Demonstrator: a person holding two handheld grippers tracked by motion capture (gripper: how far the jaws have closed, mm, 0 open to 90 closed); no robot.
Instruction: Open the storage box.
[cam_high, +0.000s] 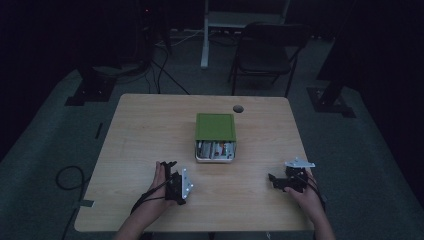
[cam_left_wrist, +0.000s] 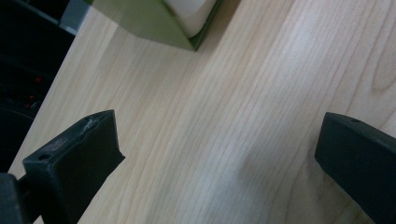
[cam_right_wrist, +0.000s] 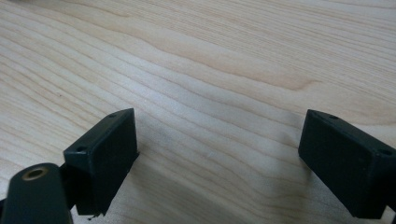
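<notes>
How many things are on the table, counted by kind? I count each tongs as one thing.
Green box with white tray: 1
Tongs, left and right, both open and empty: 2
Total: 3
</notes>
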